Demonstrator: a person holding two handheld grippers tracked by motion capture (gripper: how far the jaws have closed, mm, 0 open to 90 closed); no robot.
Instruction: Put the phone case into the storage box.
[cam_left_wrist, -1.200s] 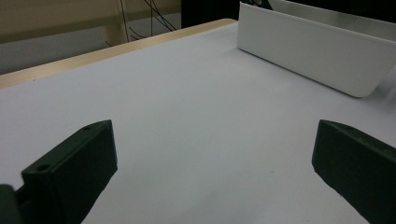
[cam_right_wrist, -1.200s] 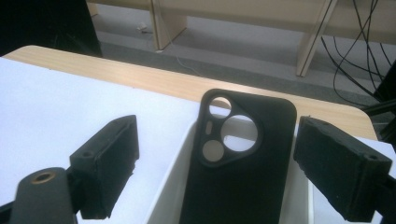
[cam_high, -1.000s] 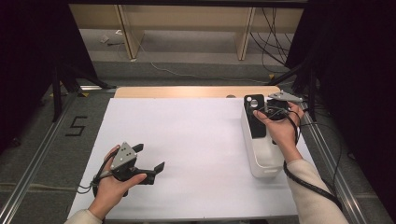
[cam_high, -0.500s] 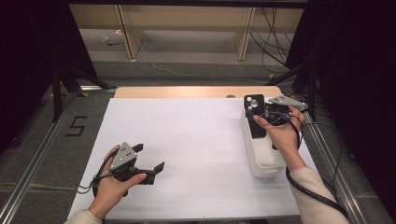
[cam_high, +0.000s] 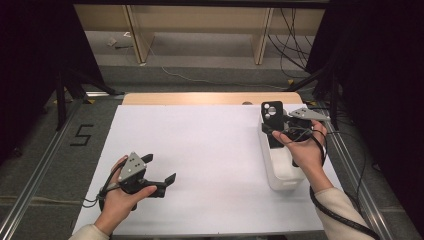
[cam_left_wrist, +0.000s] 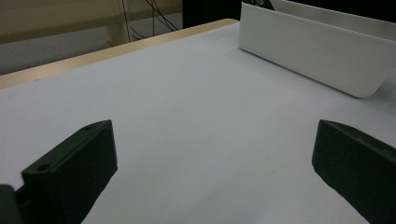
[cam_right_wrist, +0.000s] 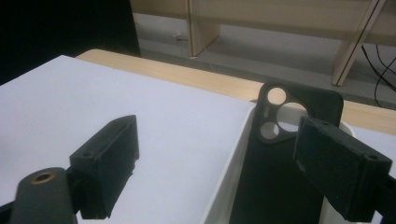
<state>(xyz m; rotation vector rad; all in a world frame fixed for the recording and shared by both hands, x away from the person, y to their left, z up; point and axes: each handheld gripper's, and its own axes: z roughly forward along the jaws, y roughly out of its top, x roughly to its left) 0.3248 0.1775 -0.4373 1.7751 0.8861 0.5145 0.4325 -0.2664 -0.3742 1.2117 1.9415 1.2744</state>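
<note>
Phone case over the tray

Your right gripper (cam_right_wrist: 205, 172) jaws stand apart beside the phone case (cam_right_wrist: 285, 154), which leans in the white tray (cam_high: 280, 172); your left gripper (cam_high: 157, 175) rests open, clear of the work

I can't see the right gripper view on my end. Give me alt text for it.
A black phone case with round camera cutouts stands propped in a white bin, between the right gripper's two black jaws, which stand apart without clearly pressing it. Behind lie the white table cover and a wooden table edge.
</note>
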